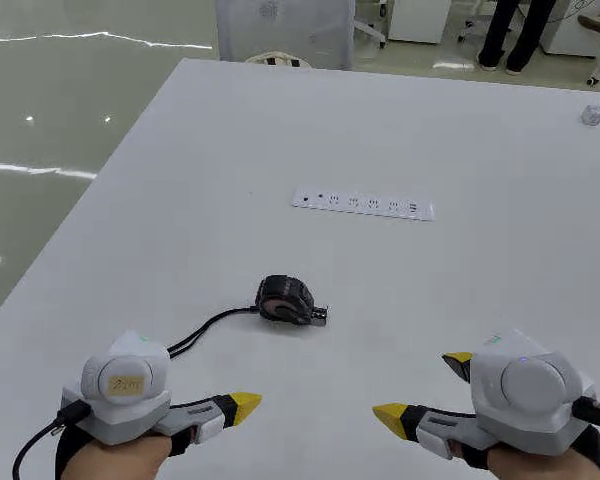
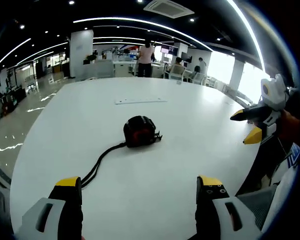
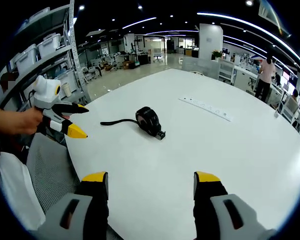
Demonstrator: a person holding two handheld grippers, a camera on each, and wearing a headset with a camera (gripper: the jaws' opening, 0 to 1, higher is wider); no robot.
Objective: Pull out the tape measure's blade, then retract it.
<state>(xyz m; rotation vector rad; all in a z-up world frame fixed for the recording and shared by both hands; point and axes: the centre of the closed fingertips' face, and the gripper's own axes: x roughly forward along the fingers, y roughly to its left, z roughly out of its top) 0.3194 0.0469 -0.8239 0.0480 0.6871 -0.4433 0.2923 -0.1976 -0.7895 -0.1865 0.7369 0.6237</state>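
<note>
Beyond left gripper and right gripper, both splayed, lies the tape measure.

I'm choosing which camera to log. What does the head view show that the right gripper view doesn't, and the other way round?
Head view: a small pale ball near the far right edge of the table. Right gripper view: shelves with bins off to one side, with office space behind. Both: the tape measure with its blade in, its black strap, the power strip, and the left gripper and right gripper, both open.
</note>
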